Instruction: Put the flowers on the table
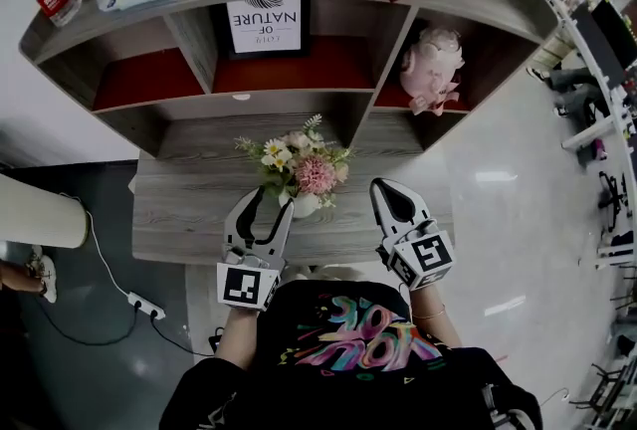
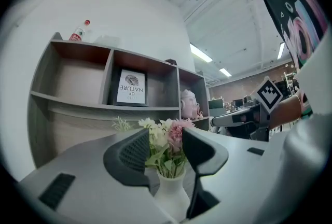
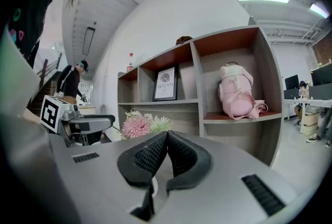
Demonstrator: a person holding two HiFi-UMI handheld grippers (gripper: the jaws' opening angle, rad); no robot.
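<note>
Standing in a white vase (image 1: 305,206) on the grey table (image 1: 179,209), just in front of the shelf unit (image 1: 289,100): the flowers (image 1: 299,169). Hovering in front of that shelf unit too, the left gripper (image 1: 265,202), jaws well apart, vase neck and stems framed between them, pads seemingly not pressing on it. Level with it before the shelf unit, the right gripper (image 1: 382,189), jaws closed together on nothing.

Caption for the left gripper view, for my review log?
Left gripper, jaws apart, framing a white vase of flowers, with a shelf unit behind.
</note>
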